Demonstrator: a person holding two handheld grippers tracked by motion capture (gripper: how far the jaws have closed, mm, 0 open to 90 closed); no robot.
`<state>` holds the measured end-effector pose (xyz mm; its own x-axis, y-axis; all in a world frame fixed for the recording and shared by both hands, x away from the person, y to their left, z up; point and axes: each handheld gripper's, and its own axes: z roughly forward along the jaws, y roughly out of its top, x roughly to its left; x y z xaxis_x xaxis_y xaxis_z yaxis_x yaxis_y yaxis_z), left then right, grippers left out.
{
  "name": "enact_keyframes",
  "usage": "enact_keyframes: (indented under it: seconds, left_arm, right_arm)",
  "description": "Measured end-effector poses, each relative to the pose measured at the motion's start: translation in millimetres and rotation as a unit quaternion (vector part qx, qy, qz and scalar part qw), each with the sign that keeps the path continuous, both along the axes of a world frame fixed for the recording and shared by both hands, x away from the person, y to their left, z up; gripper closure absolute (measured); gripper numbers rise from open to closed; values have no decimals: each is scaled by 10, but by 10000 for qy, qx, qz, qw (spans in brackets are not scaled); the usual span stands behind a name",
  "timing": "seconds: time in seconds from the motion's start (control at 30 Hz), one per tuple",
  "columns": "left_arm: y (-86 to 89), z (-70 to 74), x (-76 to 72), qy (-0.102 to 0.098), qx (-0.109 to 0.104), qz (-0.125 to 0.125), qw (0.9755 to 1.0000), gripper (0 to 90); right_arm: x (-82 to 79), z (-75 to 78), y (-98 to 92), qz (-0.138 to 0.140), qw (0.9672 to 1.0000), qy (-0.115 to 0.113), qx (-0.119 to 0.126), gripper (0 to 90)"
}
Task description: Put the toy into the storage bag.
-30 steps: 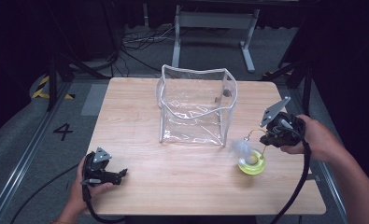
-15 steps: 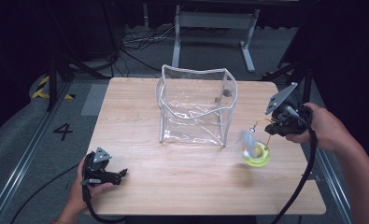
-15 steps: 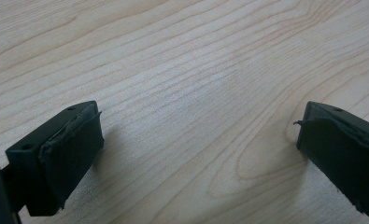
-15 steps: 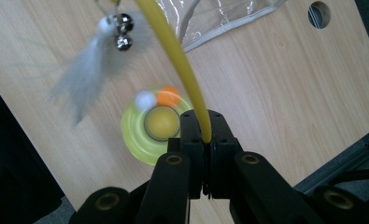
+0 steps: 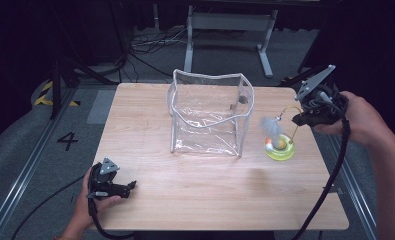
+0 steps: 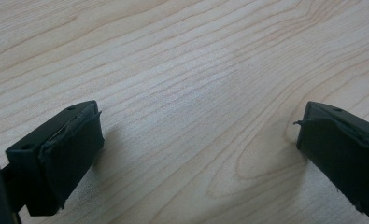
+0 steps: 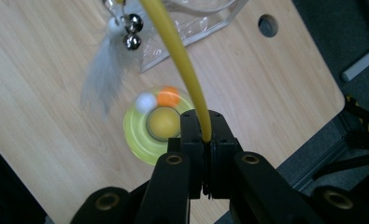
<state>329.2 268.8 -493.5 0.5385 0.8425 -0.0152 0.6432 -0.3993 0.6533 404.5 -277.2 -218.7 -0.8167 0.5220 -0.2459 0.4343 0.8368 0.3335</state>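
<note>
Right gripper view: right gripper [image 7: 204, 140] clamped on the toy's yellow wire [image 7: 175, 51], disc base [image 7: 140, 135] hanging just over the table [image 5: 150, 125] right of the clear bag [image 5: 210, 117] — keep the pinch firm, lift slowly so feather [image 7: 102, 70] and bells settle, then clear the bag's rim. Left gripper [image 6: 196, 154] lies open on the wood near the front-left edge. Versus a second ago — right hand higher, toy nearer the bag, left unmoved.
</note>
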Motion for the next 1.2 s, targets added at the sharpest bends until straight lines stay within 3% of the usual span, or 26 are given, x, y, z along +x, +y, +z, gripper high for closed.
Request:
enact_keyframes:
  seconds: [0.37, 0.63, 0.9, 1.2]
  left_arm:
    - [-2, 1, -3, 1, 7, 19, 10000, 8]
    - [0, 2, -2, 0, 18, 10, 10000, 8]
    - [2, 2, -2, 7, 18, -2, 10000, 8]
    - [1, 1, -2, 1, 5, 5, 10000, 8]
  right_arm:
    - [41, 451, -42, -230, 9986, -466, 124, 879]
    - [73, 672, 7, -221, 9980, -584, 74, 879]
    - [140, 898, 93, -275, 9956, -841, 297, 879]
    - [250, 1098, 257, -240, 9943, -978, 352, 880]
